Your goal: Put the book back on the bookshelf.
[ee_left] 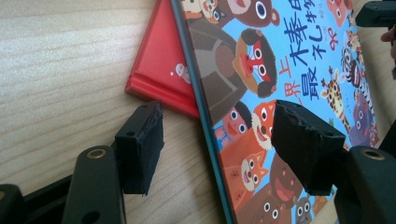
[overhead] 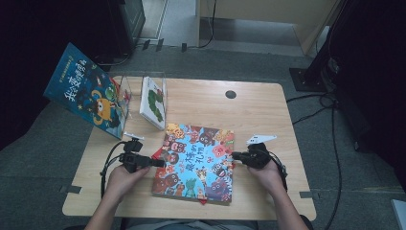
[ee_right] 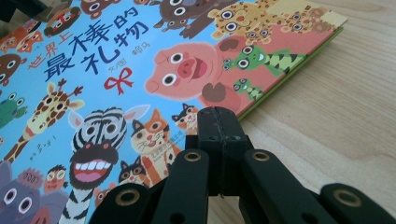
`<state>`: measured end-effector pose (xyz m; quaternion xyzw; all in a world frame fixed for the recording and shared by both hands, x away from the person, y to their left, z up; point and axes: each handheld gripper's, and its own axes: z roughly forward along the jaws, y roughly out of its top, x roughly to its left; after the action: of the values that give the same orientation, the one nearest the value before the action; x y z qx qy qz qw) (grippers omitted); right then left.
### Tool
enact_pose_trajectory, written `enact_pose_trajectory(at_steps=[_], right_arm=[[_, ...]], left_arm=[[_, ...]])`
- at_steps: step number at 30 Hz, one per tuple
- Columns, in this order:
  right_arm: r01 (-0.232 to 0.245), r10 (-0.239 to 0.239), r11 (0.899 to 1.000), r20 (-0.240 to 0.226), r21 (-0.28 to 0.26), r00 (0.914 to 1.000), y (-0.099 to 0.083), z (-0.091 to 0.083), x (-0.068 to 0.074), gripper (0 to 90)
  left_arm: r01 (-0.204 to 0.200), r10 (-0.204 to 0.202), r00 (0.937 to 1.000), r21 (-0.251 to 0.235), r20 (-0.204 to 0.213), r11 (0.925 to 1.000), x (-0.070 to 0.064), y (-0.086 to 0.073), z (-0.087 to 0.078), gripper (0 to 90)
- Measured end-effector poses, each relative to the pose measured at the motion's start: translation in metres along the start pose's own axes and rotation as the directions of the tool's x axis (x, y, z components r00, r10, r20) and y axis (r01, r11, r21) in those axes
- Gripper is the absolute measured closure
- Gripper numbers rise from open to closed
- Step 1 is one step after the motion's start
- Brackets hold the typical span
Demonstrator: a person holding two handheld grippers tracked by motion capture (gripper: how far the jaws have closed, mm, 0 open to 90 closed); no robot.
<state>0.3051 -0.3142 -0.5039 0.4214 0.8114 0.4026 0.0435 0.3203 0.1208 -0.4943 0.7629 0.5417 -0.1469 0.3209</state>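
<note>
Animal picture book (overhead: pixel 196 163) lies flat on wooden table (overhead: pixel 258 115), cover up, near front edge, btwn the two grippers. Blue cover w/ cartoon animals (pig, zebra, giraffe, bear) + Chinese title.

Red book (ee_left: pixel 161 70) lies under it; one corner sticks out past the top book's left edge, flat on the wood.

Left gripper (overhead: pixel 160 163): at book's left edge. In left gripper view (ee_left: pixel 217 140) jaws stand wide apart, one pad over bare table, other over the cover, book's teal edge running btwn them. Nothing clamped. Can't tell if either pad touches the book.

Right gripper (overhead: pixel 234 155): at book's right edge. In right gripper view (ee_right: pixel 219 123) both pads pressed together, no gap, nothing btwn them; tip sits at the cover's edge by the cat drawing. Touching cover or just above: can't tell.

Containers: clear acrylic book stand (overhead: pixel 131 86) at table's back-left corner. White caterpillar book (overhead: pixel 154 101) stands upright in/against its right part, cover w/ green caterpillar facing right-front. Left part of the stand looks see-through; contents can't be made out.

Blue picture book (overhead: pixel 86 91) w/ orange animal on cover leans tilted at the stand's left side, overhanging table's left edge.

Other: round black grommet (overhead: pixel 231 94) in tabletop near back edge, well apart from the books. Grey three-cornered plate (overhead: pixel 261 139) on top of right gripper. Person's hands come in from bottom, one per gripper.
</note>
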Motion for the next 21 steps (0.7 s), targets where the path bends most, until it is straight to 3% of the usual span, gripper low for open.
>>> enact_pose_trajectory(at_steps=[21], right_arm=[[0.027,-0.026,0.999,-0.030,0.027,0.9992,-0.0072,-0.0034,0.0057,90.0]], left_arm=[[0.010,-0.011,0.9999,0.039,0.012,0.9992,-0.0037,0.0009,0.0048,36.5]])
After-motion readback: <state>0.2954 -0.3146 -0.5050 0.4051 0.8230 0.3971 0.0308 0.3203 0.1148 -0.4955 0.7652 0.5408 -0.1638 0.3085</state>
